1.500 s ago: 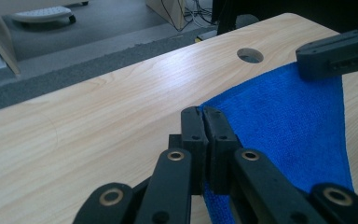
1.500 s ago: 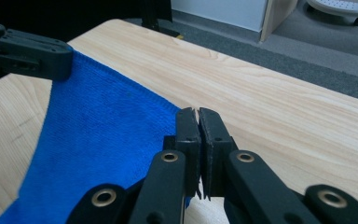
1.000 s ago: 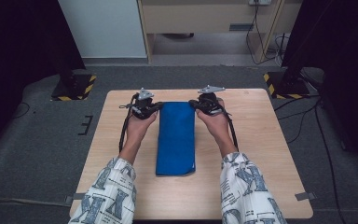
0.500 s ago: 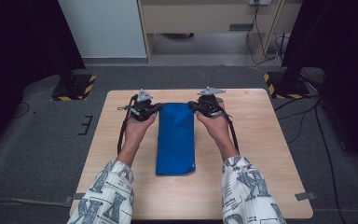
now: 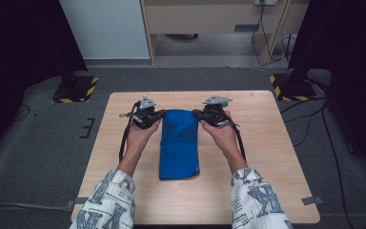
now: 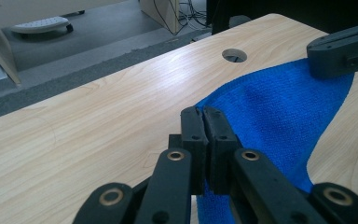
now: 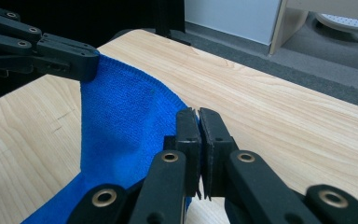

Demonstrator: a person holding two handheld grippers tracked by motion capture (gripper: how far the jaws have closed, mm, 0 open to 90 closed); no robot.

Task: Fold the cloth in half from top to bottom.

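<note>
While my forearms in their patterned sleeves (image 5: pixel 109 202) come in over the near edge of the wooden table (image 5: pixel 276 157), the blue cloth (image 5: pixel 179 143) lies folded into a long strip down the table's middle, its near end flat on the wood and well short of that edge. Beyond that end, I have the left gripper (image 5: pixel 159 115) at the cloth's far left corner and the right gripper (image 5: pixel 196 113) at its far right corner. In the left gripper view my jaws are pressed together with the cloth's edge pinched between them, the fabric rising off the wood there. The right gripper view shows the same on the other corner: pads closed tight on the cloth's hem. Past the cloth's far end the tabletop runs on bare to a round cable hole (image 6: pixel 234 55), and beyond the table lies grey carpet (image 5: pixel 219 76).
</note>
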